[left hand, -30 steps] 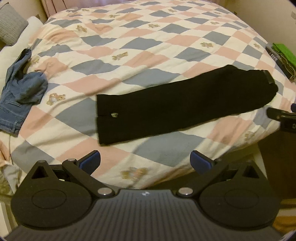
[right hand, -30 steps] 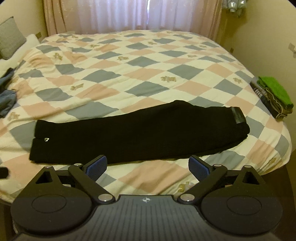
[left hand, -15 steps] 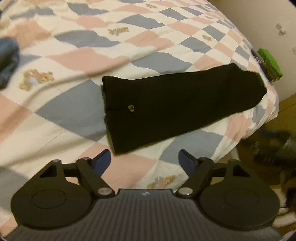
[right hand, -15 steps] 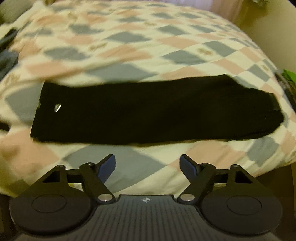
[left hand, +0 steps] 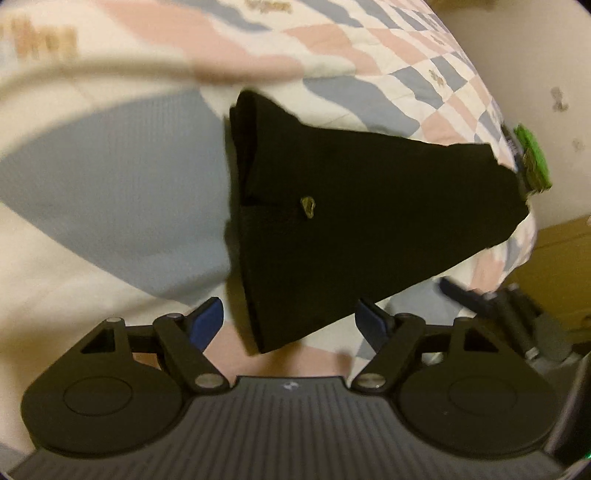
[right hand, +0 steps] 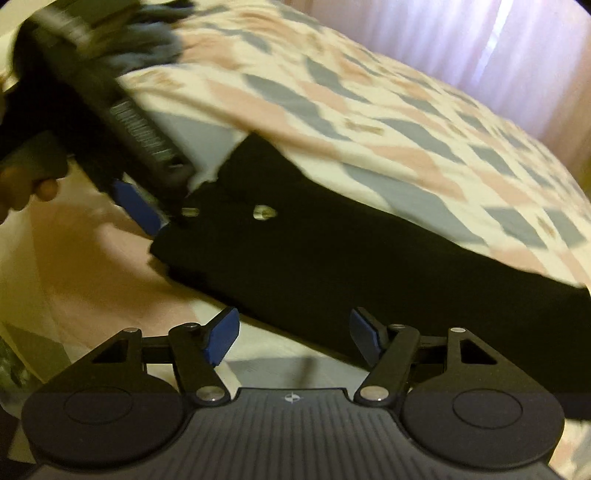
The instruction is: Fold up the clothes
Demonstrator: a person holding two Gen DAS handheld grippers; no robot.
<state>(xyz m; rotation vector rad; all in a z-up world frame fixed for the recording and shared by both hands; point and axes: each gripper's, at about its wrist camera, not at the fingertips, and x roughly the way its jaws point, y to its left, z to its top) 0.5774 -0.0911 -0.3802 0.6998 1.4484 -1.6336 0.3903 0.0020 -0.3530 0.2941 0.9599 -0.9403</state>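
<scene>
2 blurred fisheye views look along 2 hand-held grippers toward a bed covered by a quilt checked in pink, grey-blue and cream.

Black trousers, folded into a long narrow strip, lie flat along the near edge of the bed. A small metal button shows near the end closest to the left camera.

In the left wrist view, the left gripper is spread wide, its blue-padded fingers set to either side of the near end of the trousers. The pictures do not show whether the pads touch the cloth. At the far corner of the bed, beyond the other end of the trousers, sits a small stack with something bright green on top. The right gripper appears low at the right of this view, blurred, by the bed edge.

In the right wrist view, the right gripper is also wide apart and holds nothing, close above the near long edge of the trousers. The left gripper reaches in from the upper left, 1 blue pad right at the trousers' end near the button. Part of a hand grips its handle. Blue cloth lies blurred toward the far left of the bed, and pale curtains hang behind.
</scene>
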